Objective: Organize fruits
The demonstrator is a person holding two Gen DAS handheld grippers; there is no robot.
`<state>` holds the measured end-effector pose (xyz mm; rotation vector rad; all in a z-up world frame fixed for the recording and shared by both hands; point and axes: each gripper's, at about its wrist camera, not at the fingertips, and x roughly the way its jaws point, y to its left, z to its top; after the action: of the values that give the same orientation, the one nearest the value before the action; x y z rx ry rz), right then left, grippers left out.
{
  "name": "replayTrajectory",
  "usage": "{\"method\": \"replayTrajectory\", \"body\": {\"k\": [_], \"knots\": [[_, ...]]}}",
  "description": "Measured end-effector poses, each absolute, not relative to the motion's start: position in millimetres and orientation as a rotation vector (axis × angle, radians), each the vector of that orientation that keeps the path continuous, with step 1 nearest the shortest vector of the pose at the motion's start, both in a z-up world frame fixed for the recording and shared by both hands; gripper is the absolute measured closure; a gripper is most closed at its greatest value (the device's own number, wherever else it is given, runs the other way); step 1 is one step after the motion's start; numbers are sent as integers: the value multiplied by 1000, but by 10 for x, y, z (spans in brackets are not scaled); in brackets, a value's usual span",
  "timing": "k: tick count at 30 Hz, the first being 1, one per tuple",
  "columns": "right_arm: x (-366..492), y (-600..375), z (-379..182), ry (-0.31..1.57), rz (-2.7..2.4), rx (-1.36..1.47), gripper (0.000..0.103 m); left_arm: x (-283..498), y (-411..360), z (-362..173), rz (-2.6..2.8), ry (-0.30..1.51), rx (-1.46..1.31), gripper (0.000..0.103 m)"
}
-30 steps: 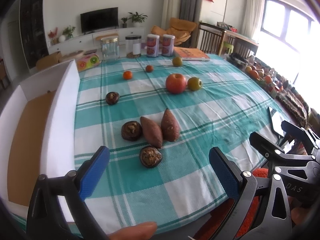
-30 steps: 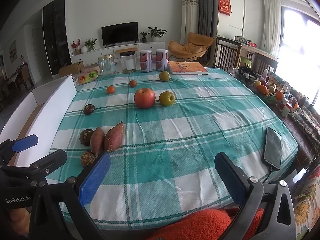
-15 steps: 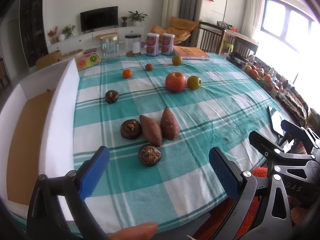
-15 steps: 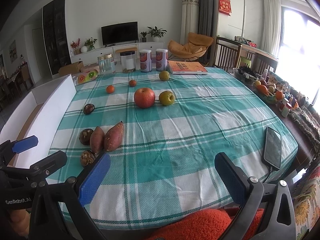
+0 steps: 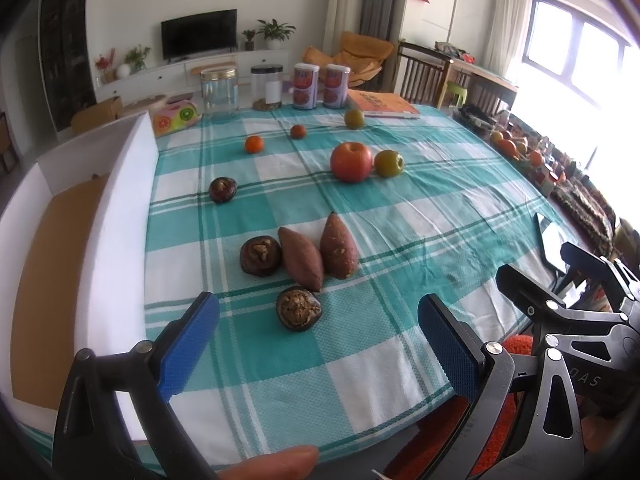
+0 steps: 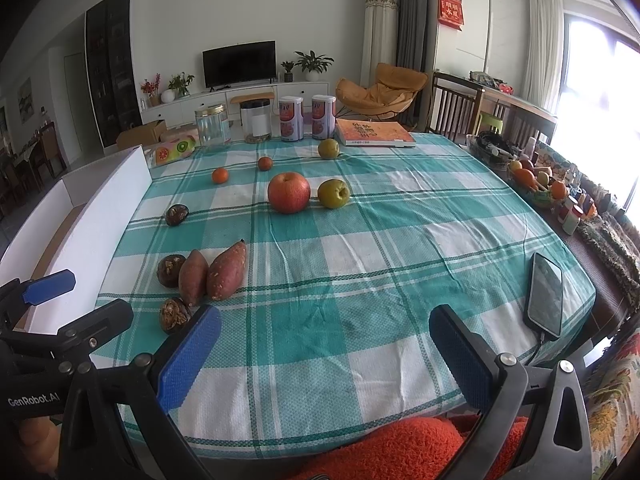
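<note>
On the teal checked tablecloth lie a red apple [image 5: 351, 161], a green fruit [image 5: 388, 163] beside it, another green fruit [image 5: 354, 118] at the back, two small oranges [image 5: 253, 144], two sweet potatoes [image 5: 300, 258] and three dark round fruits [image 5: 298, 308]. A white box [image 5: 100, 240] with a brown floor stands at the left edge. My left gripper [image 5: 318, 346] is open and empty above the near table edge, just short of the nearest dark fruit. My right gripper [image 6: 324, 354] is open and empty at the near edge; the apple [image 6: 289, 192] lies far ahead of it.
Two jars [image 5: 219, 90], two cans [image 5: 306, 86] and an orange book [image 5: 382, 105] stand along the far edge. A phone [image 6: 545, 295] lies at the right edge. A fruit basket [image 6: 534, 184] sits on a side table to the right.
The left gripper has shifted slightly; the fruits sit a little lower and leftward in its view. The right gripper has hardly moved. Both jaws stay open.
</note>
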<state>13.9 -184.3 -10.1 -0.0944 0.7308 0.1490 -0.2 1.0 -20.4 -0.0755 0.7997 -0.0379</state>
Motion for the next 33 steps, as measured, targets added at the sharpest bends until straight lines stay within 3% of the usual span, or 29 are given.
{"method": "replayTrajectory", "body": {"k": [33], "knots": [[148, -1833, -106, 733, 149, -96, 0, -4, 16, -210, -40, 806, -82, 3]]}}
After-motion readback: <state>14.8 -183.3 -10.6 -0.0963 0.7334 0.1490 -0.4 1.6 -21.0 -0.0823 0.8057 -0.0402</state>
